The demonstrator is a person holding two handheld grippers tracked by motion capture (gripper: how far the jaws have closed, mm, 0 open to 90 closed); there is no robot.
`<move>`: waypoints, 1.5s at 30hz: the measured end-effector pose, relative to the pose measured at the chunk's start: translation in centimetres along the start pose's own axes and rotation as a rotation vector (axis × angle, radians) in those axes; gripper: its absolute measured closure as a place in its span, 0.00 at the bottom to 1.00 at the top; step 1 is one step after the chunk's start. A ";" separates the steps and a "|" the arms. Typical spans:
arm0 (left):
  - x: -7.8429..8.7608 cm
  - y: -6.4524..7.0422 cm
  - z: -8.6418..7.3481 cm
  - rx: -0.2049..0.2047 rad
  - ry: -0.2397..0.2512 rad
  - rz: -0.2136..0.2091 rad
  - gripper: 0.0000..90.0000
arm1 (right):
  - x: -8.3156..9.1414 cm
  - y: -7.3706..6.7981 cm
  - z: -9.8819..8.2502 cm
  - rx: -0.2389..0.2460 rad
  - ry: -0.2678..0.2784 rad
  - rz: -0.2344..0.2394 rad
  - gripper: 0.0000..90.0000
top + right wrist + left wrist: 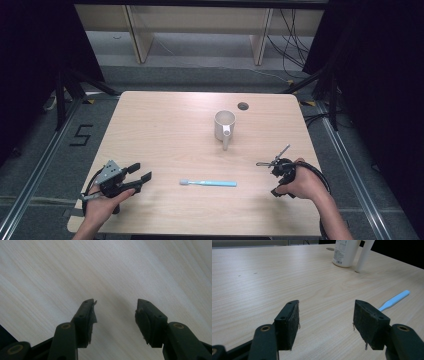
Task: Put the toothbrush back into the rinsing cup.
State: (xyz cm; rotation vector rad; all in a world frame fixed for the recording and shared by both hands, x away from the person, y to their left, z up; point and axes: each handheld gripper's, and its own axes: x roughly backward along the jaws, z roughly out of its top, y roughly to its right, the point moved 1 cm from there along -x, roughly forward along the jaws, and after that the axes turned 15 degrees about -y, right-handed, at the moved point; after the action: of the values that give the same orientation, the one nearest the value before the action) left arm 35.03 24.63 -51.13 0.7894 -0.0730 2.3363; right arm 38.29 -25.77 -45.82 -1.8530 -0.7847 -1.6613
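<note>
Light-blue toothbrush [208, 183], white head

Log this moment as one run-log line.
left gripper: open, empty | right gripper: open, empty, over bare table | toothbrush: flat between hands | cup: upright

We see the worktop [165, 130] evenly and brightly lit from overhead in the high view, while the surroundings to either side fall into near black. Shadows are soft and short: a faint one sits beside the mug [224, 126], beyond both tongs. The high view is slightly soft overall. In the left gripper view the left tongs [325, 322] are sharp and the wood grain crisp ahead of them. In the right gripper view the right tongs [115, 320] look dim, the wood ahead greyish and smeared, with a soft shadow between the jaws.
</note>
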 end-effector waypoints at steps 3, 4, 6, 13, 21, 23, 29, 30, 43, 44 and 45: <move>0.0 0.0 0.0 0.000 0.000 0.000 0.41 | 0.0 0.0 0.2 0.027 -0.006 -0.006 0.55; 0.0 0.0 0.0 -0.001 0.001 0.000 0.41 | 0.0 -0.2 0.3 0.011 -0.006 -0.007 0.55; 0.0 0.0 0.0 -0.002 0.001 0.001 0.41 | 0.1 -0.2 0.5 0.035 -0.011 -0.009 0.55; 0.0 0.0 0.0 -0.001 0.001 0.001 0.41 | 0.1 -0.6 0.9 0.022 -0.021 -0.008 0.55; 0.0 0.1 0.1 -0.006 -0.010 0.008 0.41 | 0.3 -1.1 1.5 0.058 -0.012 -0.004 0.53; 0.0 0.1 0.1 -0.005 0.000 -0.002 0.41 | 0.4 -1.1 1.7 0.069 -0.018 -0.019 0.53; 0.0 0.1 0.1 -0.004 -0.001 -0.001 0.41 | 0.5 -1.0 2.2 0.118 -0.013 -0.036 0.53; 0.0 0.1 0.1 -0.007 -0.011 0.008 0.41 | 0.5 -1.2 2.1 0.091 -0.024 -0.040 0.53; 0.0 0.1 0.1 -0.004 -0.002 -0.002 0.41 | 0.6 -1.3 2.9 0.162 -0.012 -0.053 0.53; 0.0 0.1 0.0 -0.004 -0.008 0.004 0.41 | 0.6 -1.4 3.0 0.163 -0.015 -0.058 0.53; 0.0 0.1 0.0 -0.006 -0.011 0.007 0.41 | 0.6 -1.4 3.1 0.175 -0.017 -0.062 0.53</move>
State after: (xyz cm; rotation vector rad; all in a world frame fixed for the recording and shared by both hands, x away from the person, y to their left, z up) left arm 34.99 24.58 -51.06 0.8006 -0.0869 2.3372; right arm 39.44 -22.54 -45.51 -1.7398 -0.9721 -1.5617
